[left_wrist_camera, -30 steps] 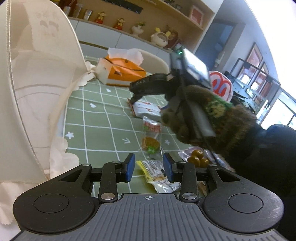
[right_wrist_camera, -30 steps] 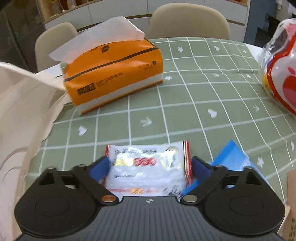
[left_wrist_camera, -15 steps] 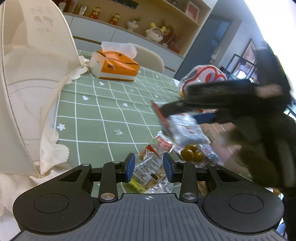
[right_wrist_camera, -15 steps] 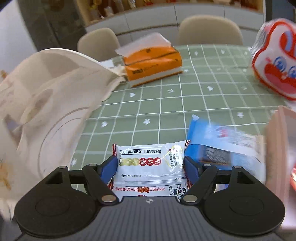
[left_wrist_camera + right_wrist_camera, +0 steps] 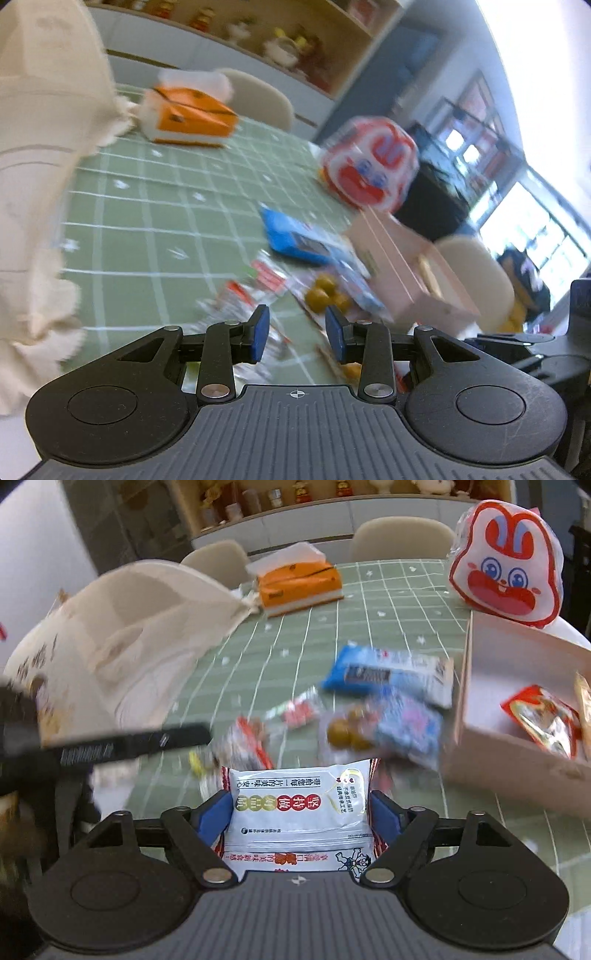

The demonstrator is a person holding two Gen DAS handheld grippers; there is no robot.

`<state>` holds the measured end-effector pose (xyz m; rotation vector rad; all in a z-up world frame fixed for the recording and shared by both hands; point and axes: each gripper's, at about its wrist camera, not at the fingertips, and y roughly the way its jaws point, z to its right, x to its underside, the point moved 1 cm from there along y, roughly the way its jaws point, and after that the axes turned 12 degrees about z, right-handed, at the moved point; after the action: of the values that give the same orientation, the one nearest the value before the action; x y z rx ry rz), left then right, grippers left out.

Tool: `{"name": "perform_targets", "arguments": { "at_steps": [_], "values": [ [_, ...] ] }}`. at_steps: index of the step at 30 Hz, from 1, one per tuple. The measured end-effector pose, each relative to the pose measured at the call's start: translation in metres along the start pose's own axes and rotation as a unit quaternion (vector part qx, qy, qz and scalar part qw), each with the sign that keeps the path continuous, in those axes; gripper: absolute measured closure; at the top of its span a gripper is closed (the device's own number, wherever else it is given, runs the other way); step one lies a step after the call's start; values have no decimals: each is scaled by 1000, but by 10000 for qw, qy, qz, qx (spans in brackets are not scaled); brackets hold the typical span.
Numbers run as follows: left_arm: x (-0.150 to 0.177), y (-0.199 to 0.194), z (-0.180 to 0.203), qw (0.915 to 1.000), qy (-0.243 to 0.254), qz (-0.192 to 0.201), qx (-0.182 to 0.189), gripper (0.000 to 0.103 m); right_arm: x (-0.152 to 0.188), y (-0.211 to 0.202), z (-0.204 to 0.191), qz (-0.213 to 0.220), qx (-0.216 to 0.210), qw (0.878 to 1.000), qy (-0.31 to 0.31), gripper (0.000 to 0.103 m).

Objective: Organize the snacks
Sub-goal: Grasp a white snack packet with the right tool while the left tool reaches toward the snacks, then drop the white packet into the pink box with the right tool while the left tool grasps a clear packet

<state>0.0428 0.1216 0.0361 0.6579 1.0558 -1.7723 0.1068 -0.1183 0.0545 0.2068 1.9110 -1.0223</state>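
My right gripper (image 5: 301, 812) carries a white snack packet (image 5: 299, 805) with red and yellow print above the green checked tablecloth (image 5: 388, 602). Its blue pads still press the packet's sides while the jaws are opening. A pink open box (image 5: 517, 746) stands at the right with a red foil packet (image 5: 543, 720) inside. Loose on the cloth lie a blue packet (image 5: 384, 674), a clear packet of brown balls (image 5: 347, 734) and small red-and-white packets (image 5: 299, 710). My left gripper (image 5: 297, 332) hovers open and empty over these snacks (image 5: 325, 291), beside the pink box (image 5: 399, 273).
A cream tote bag (image 5: 129, 635) fills the table's left side. An orange tissue box (image 5: 299, 587) sits at the far edge, a rabbit-face bag (image 5: 506, 561) at the far right behind the box. Beige chairs (image 5: 402, 535) stand beyond the table.
The right gripper closed on the white packet, lifted it off the cloth and drew it back toward the near side. The left view swung right; the right hand left its middle.
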Motion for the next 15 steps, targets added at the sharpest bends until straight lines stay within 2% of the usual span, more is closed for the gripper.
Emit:
{"name": "perform_targets", "arguments": {
  "at_steps": [2,4,7,8,11,15],
  "values": [
    [7,7,13,9995,205,-189,135,65,8,-10,1,141,-54,9998,-129,20],
    [12,11,23,9986,410,-274,211,65,15,-19,4,215,-160,9994,-209,14],
    [16,15,32,9979,504,-337,212,65,30,-23,-2,166,218,9963,-819,14],
    [16,17,34,9978,512,-356,235,65,35,-23,-2,83,185,9953,-949,14],
    [16,25,41,9972,604,-327,292,65,45,-27,5,69,31,9971,-764,14],
    [7,37,38,9975,561,-332,260,65,48,-32,5,372,238,9959,-789,14]
  ]
}}
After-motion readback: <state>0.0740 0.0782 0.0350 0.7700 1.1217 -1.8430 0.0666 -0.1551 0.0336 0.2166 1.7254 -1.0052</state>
